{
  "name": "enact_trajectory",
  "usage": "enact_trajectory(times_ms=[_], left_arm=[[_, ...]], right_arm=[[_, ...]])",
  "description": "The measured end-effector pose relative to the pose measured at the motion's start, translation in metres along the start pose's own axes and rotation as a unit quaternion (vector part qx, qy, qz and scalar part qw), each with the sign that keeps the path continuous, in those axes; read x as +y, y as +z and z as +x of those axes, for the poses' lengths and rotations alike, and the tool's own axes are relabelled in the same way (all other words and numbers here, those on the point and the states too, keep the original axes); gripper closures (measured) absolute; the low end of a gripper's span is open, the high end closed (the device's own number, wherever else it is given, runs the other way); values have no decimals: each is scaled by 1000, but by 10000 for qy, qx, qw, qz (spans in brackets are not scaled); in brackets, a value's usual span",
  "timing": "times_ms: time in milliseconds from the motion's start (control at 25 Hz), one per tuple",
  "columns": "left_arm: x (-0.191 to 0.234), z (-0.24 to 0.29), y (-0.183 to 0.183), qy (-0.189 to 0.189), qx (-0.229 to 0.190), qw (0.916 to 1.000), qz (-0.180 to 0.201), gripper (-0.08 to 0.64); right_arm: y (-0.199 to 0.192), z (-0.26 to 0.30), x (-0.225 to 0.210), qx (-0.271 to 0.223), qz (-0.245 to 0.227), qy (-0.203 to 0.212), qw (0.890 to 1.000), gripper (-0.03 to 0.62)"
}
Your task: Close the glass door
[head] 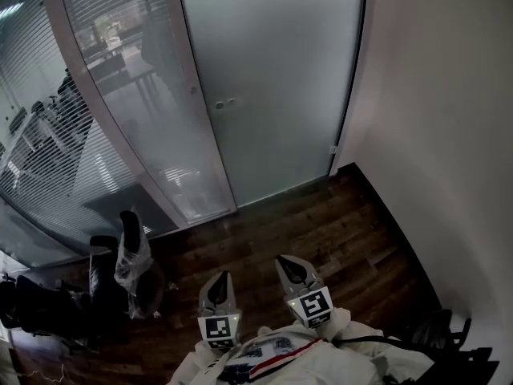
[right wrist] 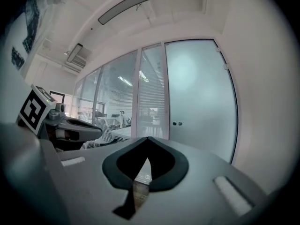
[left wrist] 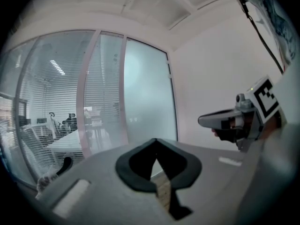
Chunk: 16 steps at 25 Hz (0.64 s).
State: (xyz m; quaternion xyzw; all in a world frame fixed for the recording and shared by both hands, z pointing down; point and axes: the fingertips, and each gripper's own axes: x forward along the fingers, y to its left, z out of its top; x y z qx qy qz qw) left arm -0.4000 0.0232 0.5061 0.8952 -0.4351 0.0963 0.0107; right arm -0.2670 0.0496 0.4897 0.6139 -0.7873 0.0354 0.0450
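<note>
Dark wood floor below frosted glass door. Door flush in frame; white wall right of door, blinds left of door. Shirt print too blurred to read. Dim clutter left of door unclear. Left gripper, right gripper well short of door: jaws closed tip to tip, empty.

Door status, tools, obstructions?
Both shut, empty: left tool, right tool, short of door. Door looks closed. Nothing seen blocking it.
</note>
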Motion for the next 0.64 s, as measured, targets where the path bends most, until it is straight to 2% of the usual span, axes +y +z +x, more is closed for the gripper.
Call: enact_trajectory(times_ms=[360,640], left_arm=[[-7,9,4,180,25,9998,45,558],[-20,22,8,200,113,9997,0,558]], right_arm=[[1,5,-13,25,300,221,9993,588],[-1,7,-29,42,288,334,9990,588]])
